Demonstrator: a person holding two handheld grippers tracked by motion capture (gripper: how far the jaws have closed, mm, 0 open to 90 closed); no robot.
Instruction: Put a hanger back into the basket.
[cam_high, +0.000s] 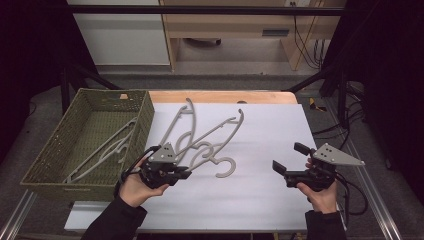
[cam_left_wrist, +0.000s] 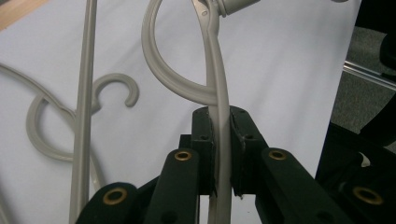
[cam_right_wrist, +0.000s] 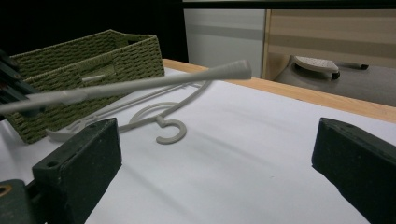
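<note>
Grey plastic, slim and curved, is what the left gripper (cam_high: 186, 174) is clamped on: a light grey plastic clothes hanger (cam_left_wrist: 219, 121), its thin arm pinched tight between the two black pads in the left gripper view. From the high view this held hanger (cam_high: 220, 134) slants up off the white sheet (cam_high: 260, 195) covering the wooden table (cam_high: 220, 96), its far end lifted toward the right. Another grey hanger (cam_high: 176, 122) lies flat on the sheet just beside it, with a round hook (cam_right_wrist: 170, 133) resting on the white surface. More grey hangers (cam_high: 102, 150) lie inside the olive-green woven basket (cam_high: 142, 122) at the left edge of the table. The right gripper (cam_high: 287, 160) hovers over the sheet, well apart from the hangers, its jaws spread wide with nothing between them. No brand, label or writing is legible on any of these.
</note>
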